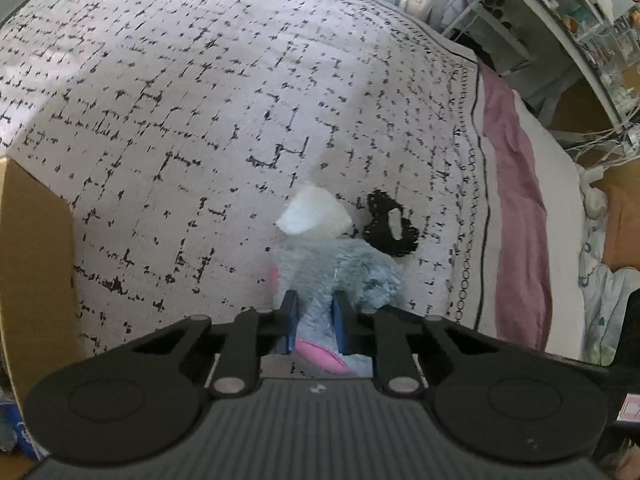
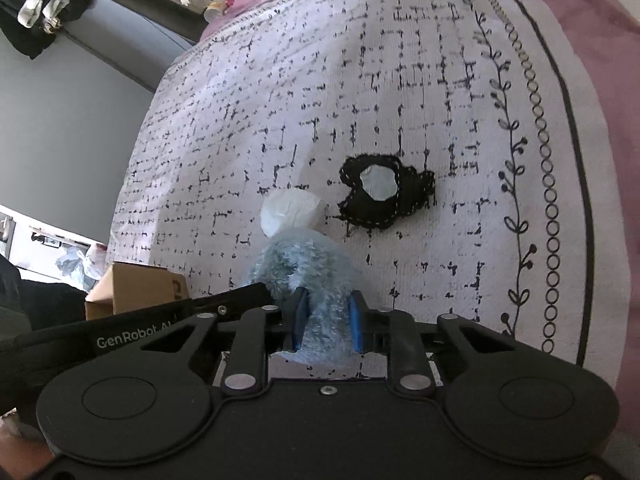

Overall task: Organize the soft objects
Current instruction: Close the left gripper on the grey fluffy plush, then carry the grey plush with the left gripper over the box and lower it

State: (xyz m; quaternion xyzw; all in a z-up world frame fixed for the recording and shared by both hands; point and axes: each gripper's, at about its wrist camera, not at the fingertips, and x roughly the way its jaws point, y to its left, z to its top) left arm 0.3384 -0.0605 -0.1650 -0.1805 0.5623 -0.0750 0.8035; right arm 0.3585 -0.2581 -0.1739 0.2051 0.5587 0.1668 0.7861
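while both pinch it, blue plush (image 1: pixel 340 272) sits between left claw (image 1: pixel 314 326), right claw (image 2: pixel 328 324) pads

Plush toy (image 1: pixel 340 272) base hidden behind jaws — cardboard box (image 1: pixel 32 264) cut off at left edge.

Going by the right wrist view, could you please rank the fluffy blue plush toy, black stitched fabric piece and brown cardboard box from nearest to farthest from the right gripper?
1. Fluffy blue plush toy, clamped in the right gripper.
2. Black stitched fabric piece, ahead, slightly right, on the bedspread.
3. Brown cardboard box, far left, beside the bed.
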